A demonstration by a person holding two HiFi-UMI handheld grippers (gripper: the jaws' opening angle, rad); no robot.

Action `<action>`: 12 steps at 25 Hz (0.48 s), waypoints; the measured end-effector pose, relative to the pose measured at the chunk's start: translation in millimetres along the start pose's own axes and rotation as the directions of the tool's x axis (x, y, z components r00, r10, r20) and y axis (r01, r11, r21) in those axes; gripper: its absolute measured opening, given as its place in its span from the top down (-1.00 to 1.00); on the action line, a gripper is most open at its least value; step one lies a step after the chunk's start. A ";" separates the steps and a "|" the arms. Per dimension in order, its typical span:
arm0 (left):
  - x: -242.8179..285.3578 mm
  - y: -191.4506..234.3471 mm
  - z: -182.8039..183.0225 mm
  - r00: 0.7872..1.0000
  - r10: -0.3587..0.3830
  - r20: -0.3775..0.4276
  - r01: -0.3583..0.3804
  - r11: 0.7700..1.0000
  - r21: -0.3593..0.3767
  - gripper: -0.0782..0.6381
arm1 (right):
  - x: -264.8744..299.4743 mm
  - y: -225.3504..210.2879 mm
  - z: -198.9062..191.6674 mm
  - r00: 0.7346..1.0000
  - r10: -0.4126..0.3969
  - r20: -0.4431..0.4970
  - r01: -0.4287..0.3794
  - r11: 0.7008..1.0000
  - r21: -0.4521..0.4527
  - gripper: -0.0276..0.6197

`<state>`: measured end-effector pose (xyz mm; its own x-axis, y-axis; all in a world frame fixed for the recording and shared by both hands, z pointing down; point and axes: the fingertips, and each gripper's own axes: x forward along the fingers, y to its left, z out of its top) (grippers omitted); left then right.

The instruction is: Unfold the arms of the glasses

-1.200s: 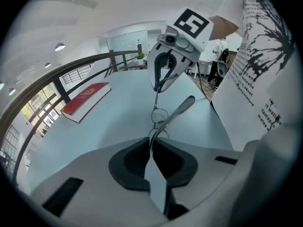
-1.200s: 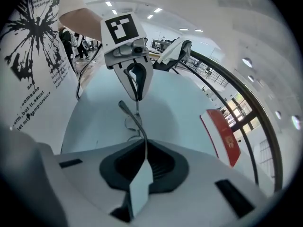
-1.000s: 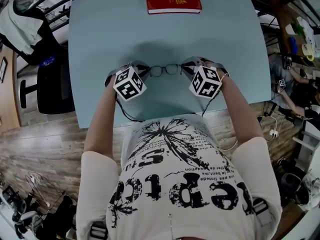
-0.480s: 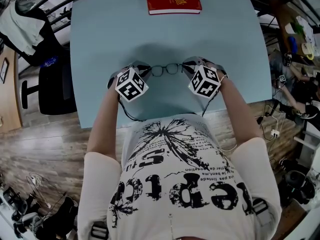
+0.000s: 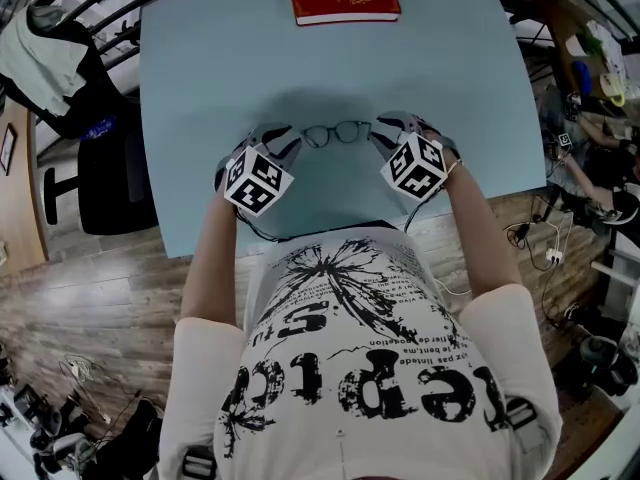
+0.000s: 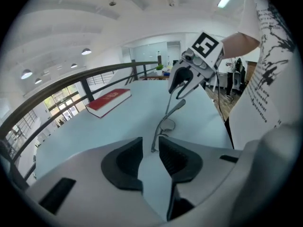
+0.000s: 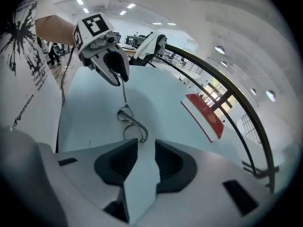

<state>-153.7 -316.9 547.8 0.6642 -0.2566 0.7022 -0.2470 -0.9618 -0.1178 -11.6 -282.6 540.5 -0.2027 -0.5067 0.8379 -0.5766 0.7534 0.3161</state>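
Just opened, the jaws of the right gripper (image 7: 146,142) are set apart and nothing is pressed between them. The glasses (image 5: 335,134) are seen lying on the counter (image 5: 200,68) between both grippers, arms spread. The left gripper (image 6: 150,143) is released too, one arm's tip lying loose between its jaws. Unfolding is judged finished.

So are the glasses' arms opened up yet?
Nearly, it seems. Done: both arms of the glasses look swung out sideways. In hand: one thin arm sits between the jaws of the left gripper; the right gripper has just been opening its jaws, nothing pinched. To do: letting go and laying them flat.
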 end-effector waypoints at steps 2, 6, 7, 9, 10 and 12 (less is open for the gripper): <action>-15.4 3.6 5.3 0.997 0.051 0.064 -0.047 0.997 -0.054 0.46 | -8.0 0.0 -2.0 0.998 -0.055 -0.006 0.056 0.995 0.085 0.63; -49.8 13.8 22.5 0.965 0.174 0.196 -0.141 0.975 -0.174 0.64 | -28.4 -1.3 7.2 0.982 -0.183 0.043 0.164 0.945 0.282 0.80; -58.5 15.6 28.5 0.953 0.202 0.224 -0.158 0.967 -0.201 0.67 | -34.7 -1.6 11.1 0.974 -0.217 0.063 0.186 0.928 0.324 0.82; -74.8 17.3 39.1 0.929 0.248 0.274 -0.181 0.952 -0.247 0.69 | -46.9 -3.4 19.7 0.952 -0.287 0.109 0.223 0.889 0.401 0.86; -82.7 18.0 43.9 0.916 0.270 0.297 -0.192 0.945 -0.265 0.70 | -52.9 -5.3 25.1 0.937 -0.320 0.137 0.232 0.869 0.438 0.87; -98.9 19.0 53.8 0.888 0.314 0.337 -0.219 0.931 -0.291 0.70 | -67.5 -11.6 38.9 0.904 -0.374 0.207 0.232 0.836 0.497 0.88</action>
<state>-186.1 -314.9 438.3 0.7497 -0.5618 0.3499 -0.5807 -0.8119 -0.0594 -22.0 -273.5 463.0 -0.1318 -0.8267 0.5469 -0.9225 0.3042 0.2376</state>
